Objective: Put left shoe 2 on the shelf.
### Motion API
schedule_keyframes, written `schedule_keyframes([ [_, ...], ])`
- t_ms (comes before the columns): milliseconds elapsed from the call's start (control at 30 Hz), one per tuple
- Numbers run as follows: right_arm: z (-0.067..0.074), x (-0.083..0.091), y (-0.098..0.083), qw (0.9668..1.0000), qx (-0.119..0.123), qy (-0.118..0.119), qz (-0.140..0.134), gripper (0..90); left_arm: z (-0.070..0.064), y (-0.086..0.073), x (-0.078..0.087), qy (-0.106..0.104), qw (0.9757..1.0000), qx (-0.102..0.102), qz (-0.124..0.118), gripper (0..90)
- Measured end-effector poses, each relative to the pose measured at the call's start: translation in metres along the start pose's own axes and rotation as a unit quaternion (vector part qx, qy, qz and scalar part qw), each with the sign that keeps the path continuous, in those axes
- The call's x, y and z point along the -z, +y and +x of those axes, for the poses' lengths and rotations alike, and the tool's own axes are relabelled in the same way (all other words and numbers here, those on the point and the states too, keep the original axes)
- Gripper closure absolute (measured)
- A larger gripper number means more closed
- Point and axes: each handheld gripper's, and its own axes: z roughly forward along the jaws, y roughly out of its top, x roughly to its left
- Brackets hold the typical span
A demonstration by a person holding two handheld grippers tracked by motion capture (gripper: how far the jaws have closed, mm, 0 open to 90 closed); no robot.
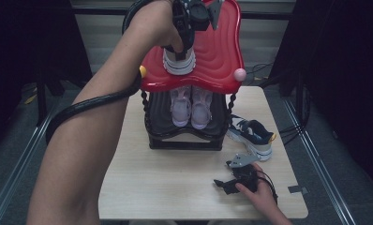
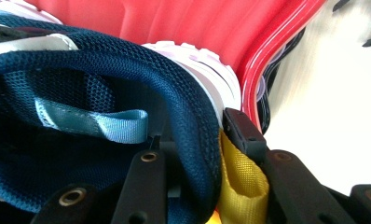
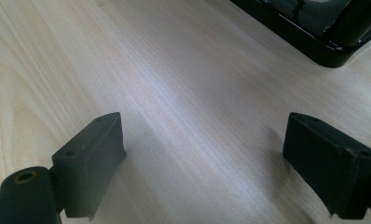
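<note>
Left tongs (image 2: 197, 186) are clamped on the heel collar of the navy sneaker (image 2: 104, 121): one jaw sits inside the padded mesh opening, the other outside against the yellow heel tab (image 2: 242, 182). Gripping the collar makes sense, since it's the one edge thin enough to pinch and it lets the shoe hang sole-down for a flat set-down. From above, the sneaker (image 1: 179, 61) has its white sole on or just over the red top shelf (image 1: 217, 51) of the shoe rack (image 1: 184, 138); I can't tell for sure whether it has full contact. My read is that the placing step is nearly done, with release still to come.

The left forearm (image 1: 105, 112) reaches long and diagonal across the desk (image 1: 175, 187) and is raised to shelf height. The wrist is bent so the left tongs (image 1: 184, 28) come at the shoe from above and behind.

Right tongs (image 3: 202, 158) are released, with the jaws wide apart, nothing between them and bare desk wood underneath. In the high view they (image 1: 227, 183) lie low on the desk near the right edge with the right hand (image 1: 259, 192) resting on them, probably just parked.

The matching navy sneaker (image 1: 252, 136) lies on the desk beside the rack's right side, close to the right hand and likely the next pick. A pink pair (image 1: 191, 108) already fills the lower shelf, toes facing out.
</note>
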Motion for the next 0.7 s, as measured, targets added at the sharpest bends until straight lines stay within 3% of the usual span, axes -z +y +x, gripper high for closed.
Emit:
schedule_keyframes([
  [367,0.0,0.0,0.0,1.0,0.0,0.0,0.0,11.7,0.0008,-0.0011,0.0009,0.002,0.9999,0.005,-0.009,69.0],
  [700,0.0001,0.0,0.0,1.0,-0.001,0.0,0.0,11.7,0.0028,-0.0032,0.0049,0.01,0.9998,0.011,-0.016,56.8],
])
